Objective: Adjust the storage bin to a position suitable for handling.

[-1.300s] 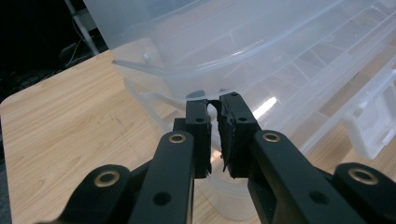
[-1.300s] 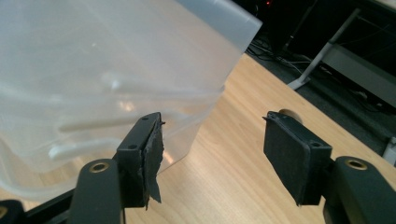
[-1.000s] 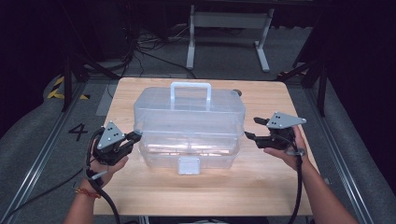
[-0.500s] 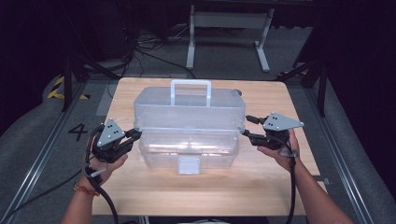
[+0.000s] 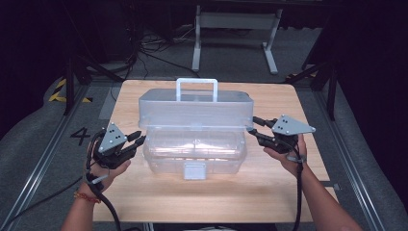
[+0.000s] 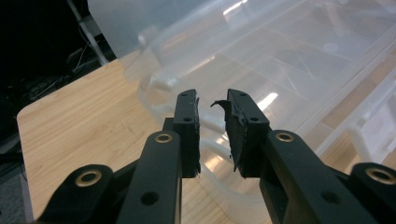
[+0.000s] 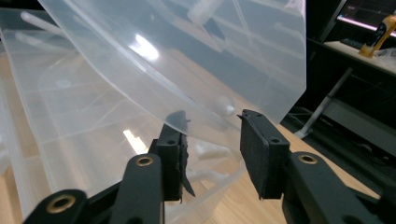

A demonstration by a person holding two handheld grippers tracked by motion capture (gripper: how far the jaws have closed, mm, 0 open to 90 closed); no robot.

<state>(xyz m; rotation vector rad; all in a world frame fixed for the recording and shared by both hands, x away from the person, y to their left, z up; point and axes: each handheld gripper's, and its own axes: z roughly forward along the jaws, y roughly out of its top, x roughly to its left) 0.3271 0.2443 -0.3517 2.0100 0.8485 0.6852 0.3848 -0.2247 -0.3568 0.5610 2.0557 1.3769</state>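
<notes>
The wooden table stood on a grey floor marked with a painted number 4. Beyond the jaws a white metal stand rose from tangled cables, and the surrounding room lay dark.

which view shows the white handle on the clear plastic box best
The high view: the white handle stands whole atop the clear plastic box. The left gripper view and right gripper view give close translucent walls of the box, with no handle I can make out.
</notes>
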